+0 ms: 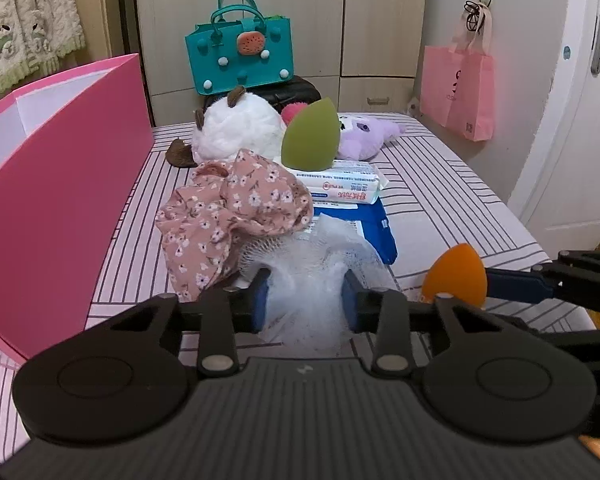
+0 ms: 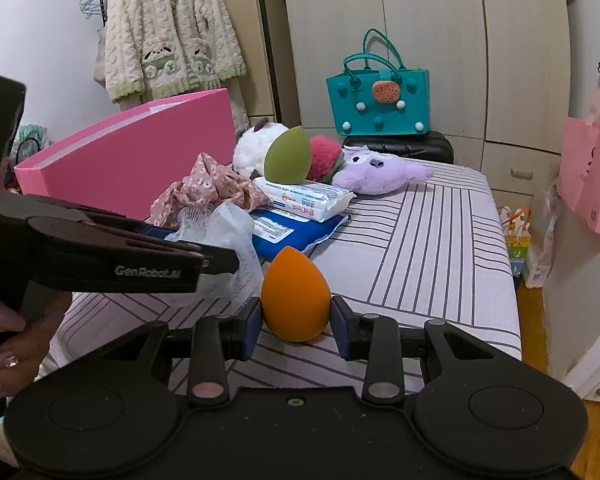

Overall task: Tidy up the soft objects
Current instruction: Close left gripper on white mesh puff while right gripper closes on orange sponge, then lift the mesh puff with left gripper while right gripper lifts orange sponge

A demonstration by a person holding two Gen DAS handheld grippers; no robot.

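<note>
My left gripper (image 1: 306, 298) is shut on a white mesh bath pouf (image 1: 312, 272), near the front of the striped bed. My right gripper (image 2: 296, 320) is shut on an orange egg-shaped sponge (image 2: 295, 300), just right of the left gripper; the sponge also shows in the left wrist view (image 1: 456, 278). Behind lie a pink floral cloth (image 1: 236, 212), a green egg-shaped sponge (image 1: 310, 140) standing on tissue packs (image 1: 344, 186), a white plush (image 1: 240, 130), a red plush (image 2: 324, 152) and a purple plush (image 1: 366, 136).
An open pink box (image 1: 60, 184) stands along the bed's left side. A blue packet (image 1: 374, 232) lies under the tissue packs. A teal bag (image 1: 240, 56) sits on a black stool behind the bed. A pink shopping bag (image 1: 460, 92) hangs on the right wall.
</note>
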